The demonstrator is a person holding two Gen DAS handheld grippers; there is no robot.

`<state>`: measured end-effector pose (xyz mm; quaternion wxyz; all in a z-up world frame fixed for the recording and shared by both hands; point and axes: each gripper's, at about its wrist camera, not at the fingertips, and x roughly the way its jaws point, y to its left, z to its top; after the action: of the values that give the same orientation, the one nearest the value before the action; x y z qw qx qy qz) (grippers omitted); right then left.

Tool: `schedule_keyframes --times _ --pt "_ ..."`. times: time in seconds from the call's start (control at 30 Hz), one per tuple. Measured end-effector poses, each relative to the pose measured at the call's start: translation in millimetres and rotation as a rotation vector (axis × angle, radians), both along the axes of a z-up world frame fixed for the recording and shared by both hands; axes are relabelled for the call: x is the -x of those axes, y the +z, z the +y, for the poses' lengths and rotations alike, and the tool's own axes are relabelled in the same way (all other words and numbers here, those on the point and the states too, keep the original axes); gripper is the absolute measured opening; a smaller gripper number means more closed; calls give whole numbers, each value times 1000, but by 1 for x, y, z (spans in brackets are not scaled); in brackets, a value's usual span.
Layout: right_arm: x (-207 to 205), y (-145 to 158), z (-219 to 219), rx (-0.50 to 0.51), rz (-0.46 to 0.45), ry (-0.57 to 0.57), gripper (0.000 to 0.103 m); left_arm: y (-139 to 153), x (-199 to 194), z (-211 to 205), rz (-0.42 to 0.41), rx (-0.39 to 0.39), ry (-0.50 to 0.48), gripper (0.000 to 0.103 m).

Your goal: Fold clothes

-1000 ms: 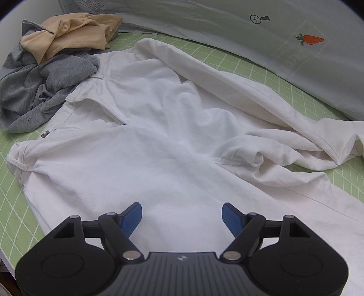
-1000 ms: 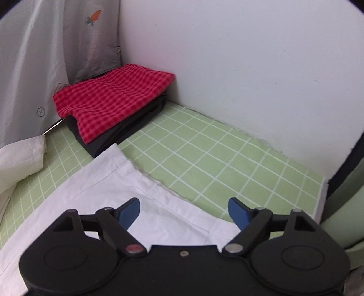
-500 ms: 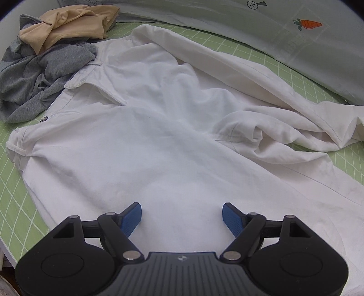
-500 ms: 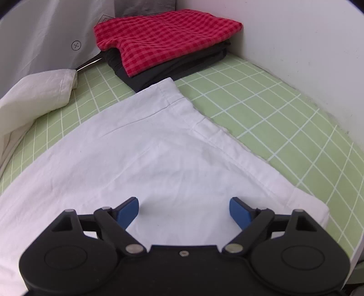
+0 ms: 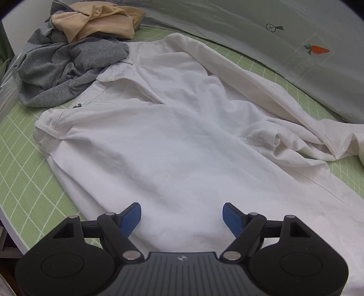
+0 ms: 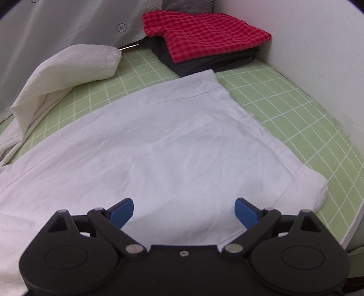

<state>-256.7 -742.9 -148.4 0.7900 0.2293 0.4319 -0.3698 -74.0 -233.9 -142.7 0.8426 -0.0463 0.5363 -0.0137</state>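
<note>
White trousers [image 5: 173, 141] lie spread on the green grid mat [image 5: 20, 182], waistband at the upper left, one leg bunched along the back. My left gripper [image 5: 182, 218] hovers open over the seat and thigh area, nothing between its blue pads. In the right wrist view the flat trouser leg [image 6: 173, 145] ends in a hem at the right, and the other leg [image 6: 75, 66] lies folded over at the back left. My right gripper [image 6: 184, 213] hangs over the hem end, its jaws opening wider with only flat cloth below them.
A grey garment [image 5: 61, 68] with a tan one [image 5: 97, 18] on top is heaped at the back left. Folded red checked cloth [image 6: 204, 34] lies on dark folded clothes in the corner by the white wall [image 6: 318, 45]. A pale sheet with a carrot print [image 5: 317, 49] hangs behind. The mat's edge [image 6: 350, 227] is close at the right.
The left view has slid so the waistband and clothes heap sit more to the right. The right gripper has swung from the bare mat onto the trouser leg's hem end, and its jaws have widened.
</note>
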Motion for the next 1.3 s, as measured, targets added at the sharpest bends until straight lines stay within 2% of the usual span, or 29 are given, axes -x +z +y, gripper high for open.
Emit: schedule_keyframes --times 0.27,0.4,0.57,0.63,0.7,0.87,1.0,1.07,1.13,1.2,1.23,1.3 --pt "-43 17 68 -22 -50 60 98 17 -23 56 -38 -23 -17 80" --pt "-70 17 90 -42 -83 42 98 25 -50 78 -71 -38 -33 80" --pt "-108 21 106 -28 -105 24 98 24 -95 84 -86 -52 -60 80" --pt "-124 24 103 -9 -122 19 98 22 -115 83 -95 -49 -68 80" --pt "-145 24 93 18 -103 21 98 17 -136 78 -93 -52 -59 83" --pt "-200 21 58 87 -36 36 97 0 -192 56 -66 -67 -61 83" --pt "-262 7 36 130 30 110 96 -15 -231 30 -50 -73 -100 84" --pt "-298 0 24 129 48 160 91 -24 -250 14 -46 -75 -114 84" --pt "-336 6 11 178 34 193 87 -30 -269 -1 -56 -78 -119 84" --pt "-367 29 1 276 -76 195 87 -30 -286 -14 -88 -93 -102 84" --pt "-368 35 0 284 -117 184 87 -30 -294 -19 -101 -100 -78 84" --pt "-372 46 -4 300 -200 161 96 -27 -306 -22 -124 -96 -20 84"
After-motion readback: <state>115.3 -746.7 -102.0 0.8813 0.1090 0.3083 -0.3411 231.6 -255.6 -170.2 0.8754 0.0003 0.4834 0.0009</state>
